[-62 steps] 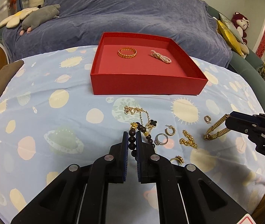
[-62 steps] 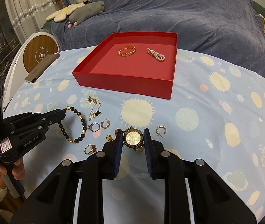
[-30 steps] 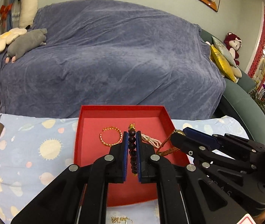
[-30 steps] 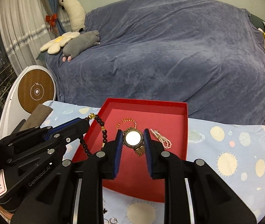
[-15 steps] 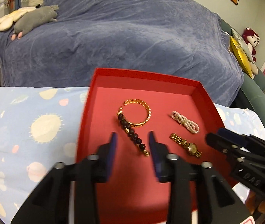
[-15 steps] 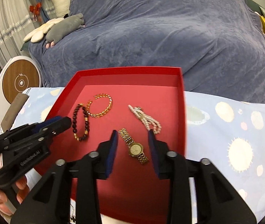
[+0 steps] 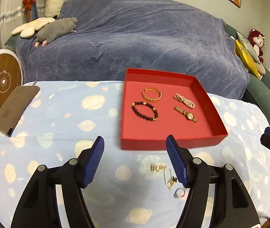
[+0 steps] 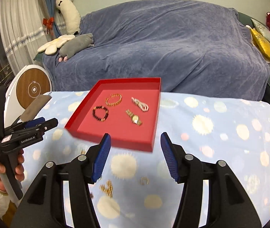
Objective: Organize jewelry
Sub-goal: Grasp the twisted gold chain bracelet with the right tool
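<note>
A red tray [image 7: 173, 143] [image 8: 116, 144] lies on the spotted blue cloth. In it lie a dark bead bracelet [image 7: 144, 111] [image 8: 100, 113], a gold bangle [image 7: 151, 94] [image 8: 113, 99], a pearl bracelet [image 7: 184, 100] [image 8: 140, 103] and a gold watch [image 7: 186, 114] [image 8: 134, 117]. My left gripper [image 7: 135, 142] is open and empty, just in front of the tray. My right gripper [image 8: 135, 136] is open and empty, in front of the tray. On the cloth lie a gold necklace [image 7: 163, 172], a ring [image 7: 178, 192], a gold chain [image 8: 107, 188] and a hoop earring [image 8: 144, 180].
A brown card [image 7: 14, 108] lies at the cloth's left edge. A sofa under a blue throw [image 7: 135, 43] stands behind the table, with plush toys [image 7: 57, 28] on it. A round wood-faced appliance [image 7: 1, 81] stands at the left.
Both grippers have pulled back from over the tray to in front of it and opened wider. The bead bracelet and the watch stay in the tray.
</note>
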